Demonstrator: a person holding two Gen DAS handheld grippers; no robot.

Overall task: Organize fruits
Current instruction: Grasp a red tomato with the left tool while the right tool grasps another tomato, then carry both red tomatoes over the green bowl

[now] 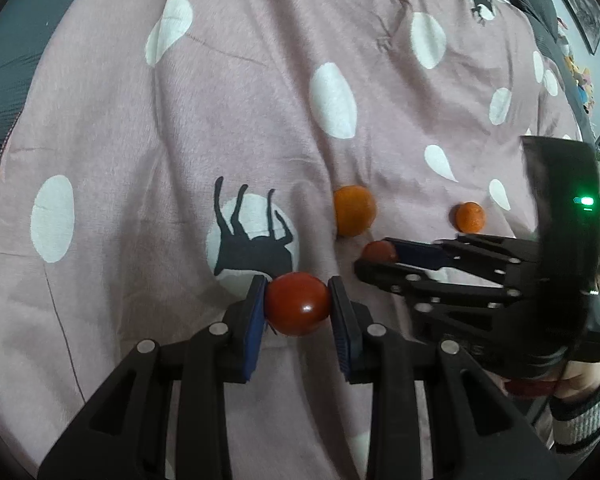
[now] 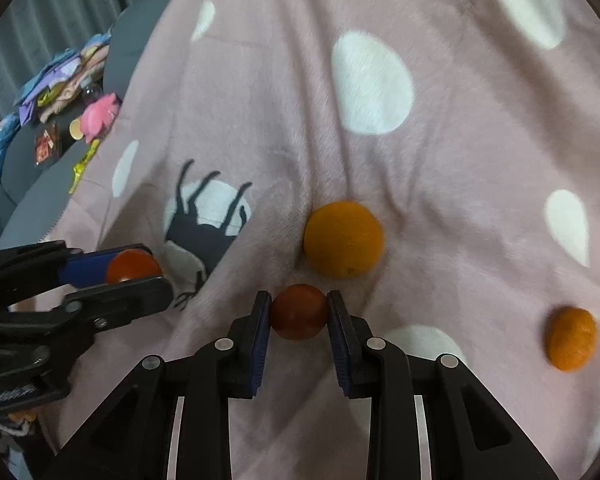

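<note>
The left gripper (image 1: pixel 298 304) is clenching a red tomato (image 1: pixel 297 303) between its two blue pads (image 1: pixel 256 322), the fruit sitting squarely at the fingertips and filling the gap between them. In the right wrist view the same gripper (image 2: pixel 134 270) is showing from the side at the left edge, with its tomato (image 2: pixel 133 266) poking out past the pads.

The right gripper (image 2: pixel 299 312) is likewise grasping a second, smaller red tomato (image 2: pixel 299 312), pinched between its blue pads (image 2: pixel 261 340) right at the tips. From the left wrist view this gripper (image 1: pixel 376 258) is reaching in from the right side, and its tomato (image 1: pixel 378 251) is peeking out at the end of the fingers. A hand in a striped cuff (image 1: pixel 584 376) is holding its handle at the lower right.

Just beyond the right gripper's tomato, a large orange (image 2: pixel 343 239) is lying on the blanket, near the fingertips but apart from them; it is appearing in the left wrist view too (image 1: pixel 354 211). A smaller mandarin (image 2: pixel 571 338) is lying well off to the right of the right gripper, also visible in the left wrist view (image 1: pixel 469 216).

Everything is resting over a pink blanket (image 1: pixel 228 128) with white dots and a dark deer silhouette (image 1: pixel 254 246), which is lying just beyond the left gripper's tips.
</note>
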